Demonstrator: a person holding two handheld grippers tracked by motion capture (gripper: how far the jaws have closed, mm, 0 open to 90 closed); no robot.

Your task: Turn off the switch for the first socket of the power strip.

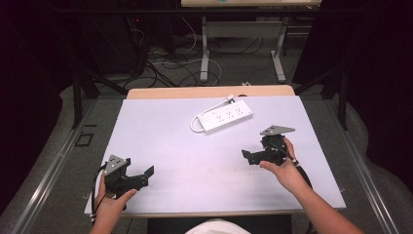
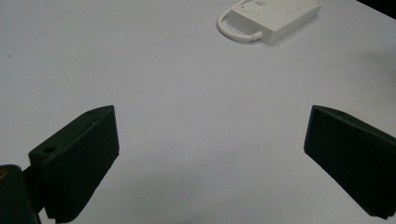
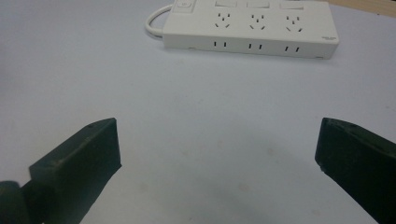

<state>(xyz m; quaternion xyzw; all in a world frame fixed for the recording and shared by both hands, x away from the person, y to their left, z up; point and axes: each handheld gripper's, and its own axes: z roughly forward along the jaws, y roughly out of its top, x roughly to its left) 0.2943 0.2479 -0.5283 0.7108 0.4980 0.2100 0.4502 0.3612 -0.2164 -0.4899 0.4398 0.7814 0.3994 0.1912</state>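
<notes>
Two grippers low over the white table, one power strip beyond them.

We see the left gripper (image 1: 139,176) held at the near left and the right gripper (image 1: 255,157) at the right, each with jaws spread wide on nothing; the single white power strip (image 1: 225,117), with three sockets, lies far of centre, nearer the right gripper.

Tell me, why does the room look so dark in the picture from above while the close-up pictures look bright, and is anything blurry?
High view: light falls on the white table while the surroundings stay nearly black, and the picture is soft. Left gripper view: the power strip looks washed out, its details lost. Right gripper view: the strip's sockets are crisp, and the near black jaws look slightly soft.
</notes>
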